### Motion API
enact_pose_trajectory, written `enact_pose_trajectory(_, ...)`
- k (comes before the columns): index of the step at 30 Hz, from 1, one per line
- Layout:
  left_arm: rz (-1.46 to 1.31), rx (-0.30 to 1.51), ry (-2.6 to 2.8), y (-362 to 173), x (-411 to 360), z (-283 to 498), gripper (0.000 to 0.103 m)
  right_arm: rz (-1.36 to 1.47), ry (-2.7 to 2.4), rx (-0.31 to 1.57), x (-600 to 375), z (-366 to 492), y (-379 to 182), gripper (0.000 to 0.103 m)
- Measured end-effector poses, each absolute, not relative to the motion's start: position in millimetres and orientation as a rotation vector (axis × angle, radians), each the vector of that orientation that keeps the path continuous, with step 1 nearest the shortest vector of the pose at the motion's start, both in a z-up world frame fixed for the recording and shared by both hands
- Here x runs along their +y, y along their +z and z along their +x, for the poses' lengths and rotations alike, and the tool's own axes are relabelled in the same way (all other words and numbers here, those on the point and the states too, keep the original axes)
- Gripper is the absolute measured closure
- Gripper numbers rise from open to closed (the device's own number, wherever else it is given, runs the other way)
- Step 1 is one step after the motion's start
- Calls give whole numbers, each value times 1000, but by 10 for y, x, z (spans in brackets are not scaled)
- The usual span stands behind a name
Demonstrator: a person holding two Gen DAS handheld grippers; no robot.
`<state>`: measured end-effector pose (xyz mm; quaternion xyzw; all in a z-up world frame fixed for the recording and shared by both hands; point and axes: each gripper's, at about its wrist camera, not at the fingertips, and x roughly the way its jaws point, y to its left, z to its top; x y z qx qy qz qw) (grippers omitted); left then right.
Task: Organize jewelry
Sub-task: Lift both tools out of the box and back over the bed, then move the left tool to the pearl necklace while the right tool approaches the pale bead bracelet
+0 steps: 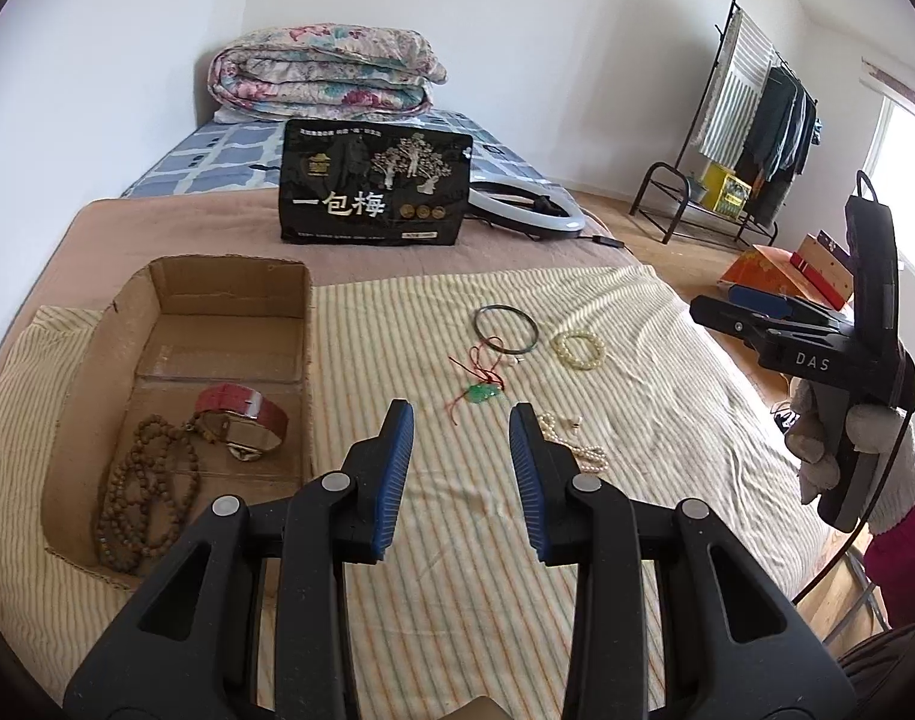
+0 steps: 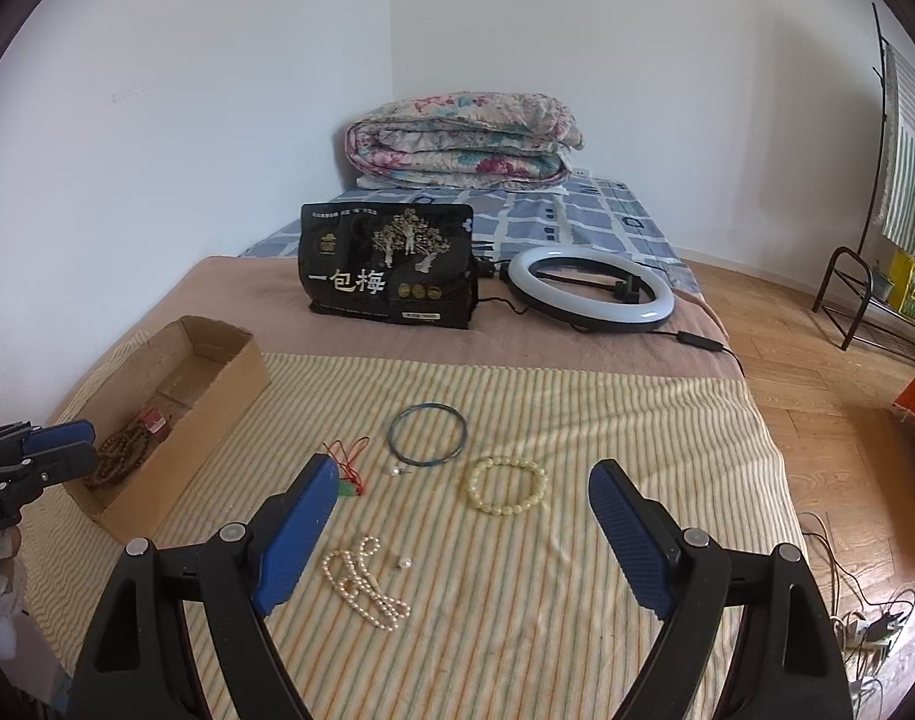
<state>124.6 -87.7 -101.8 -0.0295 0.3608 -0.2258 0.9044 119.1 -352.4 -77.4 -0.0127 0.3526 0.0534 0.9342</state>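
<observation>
Left gripper point(image 1: 462, 420): we saw its jaws part-open, a clear gap between the blue pads, nothing in them and nothing touched. It hung over the striped cloth point(image 1: 397, 330) on the bed, just right of the box point(image 1: 175, 324).

Right gripper point(image 2: 462, 495): its jaws stood wide apart, also empty and clear of the cloth. In the left view it sat at the far right, held by a gloved hand point(image 1: 841, 450).

Box contents: a red-strap watch point(image 1: 241, 420) and a string of brown beads point(image 1: 139, 492), touching each other.

Still on the cloth, as we noted them:
- dark bangle point(image 2: 427, 435), flat, farthest from us
- pale bead bracelet point(image 2: 506, 485), just right of the bangle
- green pendant on red cord point(image 2: 349, 483), partly hidden behind the right gripper's left pad
- pearl strand point(image 2: 364, 582), bunched, nearest, between the right jaws in that view
- two small pale pieces point(image 2: 404, 563), too small for us to identify
</observation>
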Motion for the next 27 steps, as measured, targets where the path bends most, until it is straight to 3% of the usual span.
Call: enact_pose_trajectory(27,-22,995,-576,-1991,-2019,1683,70,50,55,825,-4053,1593,-1502,16)
